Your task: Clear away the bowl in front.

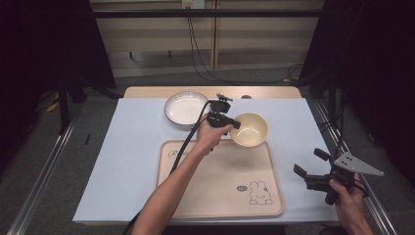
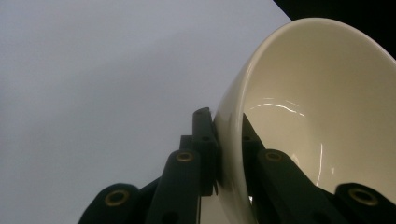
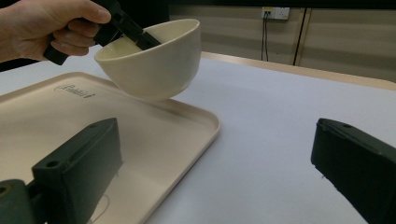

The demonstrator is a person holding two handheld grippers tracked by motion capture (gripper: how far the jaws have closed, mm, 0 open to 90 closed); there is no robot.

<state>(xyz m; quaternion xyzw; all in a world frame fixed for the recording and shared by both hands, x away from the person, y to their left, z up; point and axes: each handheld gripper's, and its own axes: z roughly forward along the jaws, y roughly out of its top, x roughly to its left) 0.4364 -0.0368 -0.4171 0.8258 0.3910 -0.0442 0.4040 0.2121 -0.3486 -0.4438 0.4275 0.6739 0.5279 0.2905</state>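
The cream bowl [image 1: 249, 129] hangs in the air over the far right corner of the beige tray [image 1: 220, 191], tilted, its mouth turned up and toward the left gripper [image 1: 237, 125]. In the left gripper view its far rim is cut off by the frame. That gripper's jaws are clamped on the bowl's near rim, one inside, one outside. A white plate [image 1: 186, 108] lies on the worktop [image 1: 132, 147] just beyond. The right gripper [image 1: 308, 164] hovers well apart at the worktop's right edge, jaws wide and empty.
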